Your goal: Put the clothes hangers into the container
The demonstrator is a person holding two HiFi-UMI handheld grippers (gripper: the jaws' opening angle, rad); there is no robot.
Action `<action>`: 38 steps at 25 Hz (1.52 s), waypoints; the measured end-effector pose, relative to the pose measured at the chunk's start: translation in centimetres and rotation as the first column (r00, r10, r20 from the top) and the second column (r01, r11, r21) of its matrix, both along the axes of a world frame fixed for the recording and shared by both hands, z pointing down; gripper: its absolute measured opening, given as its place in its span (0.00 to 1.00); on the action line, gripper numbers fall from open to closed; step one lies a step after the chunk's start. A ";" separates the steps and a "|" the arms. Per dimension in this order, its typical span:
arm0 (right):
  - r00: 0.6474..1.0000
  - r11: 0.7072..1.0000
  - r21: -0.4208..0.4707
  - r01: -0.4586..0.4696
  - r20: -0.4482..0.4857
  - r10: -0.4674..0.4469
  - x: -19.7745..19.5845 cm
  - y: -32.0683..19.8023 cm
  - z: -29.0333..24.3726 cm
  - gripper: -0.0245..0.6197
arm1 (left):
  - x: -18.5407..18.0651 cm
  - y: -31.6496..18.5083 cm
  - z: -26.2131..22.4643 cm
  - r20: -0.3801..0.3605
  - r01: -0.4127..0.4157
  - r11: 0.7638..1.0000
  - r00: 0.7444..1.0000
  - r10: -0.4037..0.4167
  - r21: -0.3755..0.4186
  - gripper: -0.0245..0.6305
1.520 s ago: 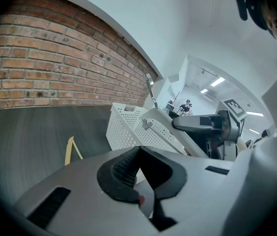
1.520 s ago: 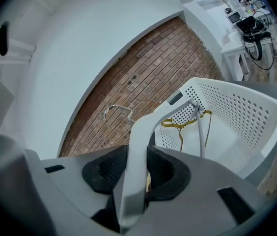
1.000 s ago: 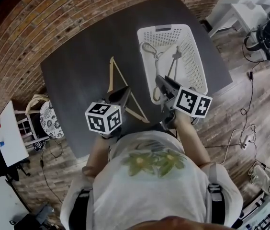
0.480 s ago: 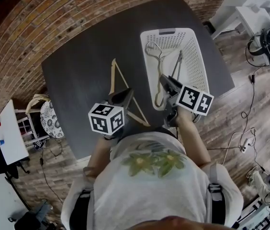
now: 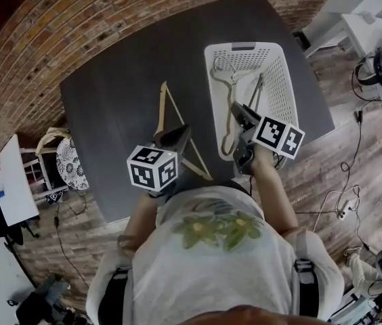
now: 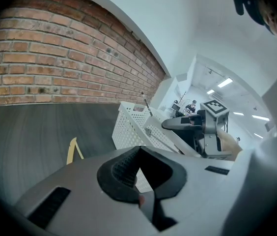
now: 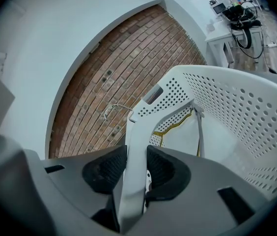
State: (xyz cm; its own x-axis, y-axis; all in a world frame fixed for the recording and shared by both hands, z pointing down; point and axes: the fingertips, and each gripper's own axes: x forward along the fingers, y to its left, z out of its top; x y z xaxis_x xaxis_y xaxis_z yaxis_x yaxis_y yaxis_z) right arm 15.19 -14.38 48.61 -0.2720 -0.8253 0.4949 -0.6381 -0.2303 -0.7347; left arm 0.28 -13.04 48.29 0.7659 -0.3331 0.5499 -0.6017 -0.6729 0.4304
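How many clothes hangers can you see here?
3: a wooden hanger on the table, a white hanger in the right gripper over the basket, another hanger inside it. More may be hidden there.

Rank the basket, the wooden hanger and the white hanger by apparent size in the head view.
1. The basket: clearly largest.
2 or 3. The wooden hanger and the white hanger look about equally long. The white one, in the right gripper, sits nearer the camera, so I leave them unranked.

Matt wood-grain table (image 5: 116, 80), perforated plastic container (image 5: 280, 87) — bare-wood hanger (image 5: 159, 114), smooth white plastic hanger (image 7: 134, 146).
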 end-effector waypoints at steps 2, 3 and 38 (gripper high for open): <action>1.000 1.000 -0.007 -0.003 -0.001 0.003 0.2 -0.4 0.3 0.26 | 0.0 -0.2 0.2 0.000 0.005 1.000 1.000 -0.005 -0.005 0.08; 1.000 1.000 -0.011 -0.004 -0.001 0.004 0.3 -0.6 0.5 0.26 | 0.0 -0.3 0.2 0.000 0.007 1.000 1.000 -0.007 -0.006 0.08; 0.984 0.988 -0.080 0.133 -0.108 -0.141 -1.5 -3.7 4.0 0.30 | -0.3 -0.9 1.1 0.018 0.024 1.000 1.000 -0.023 -0.020 0.08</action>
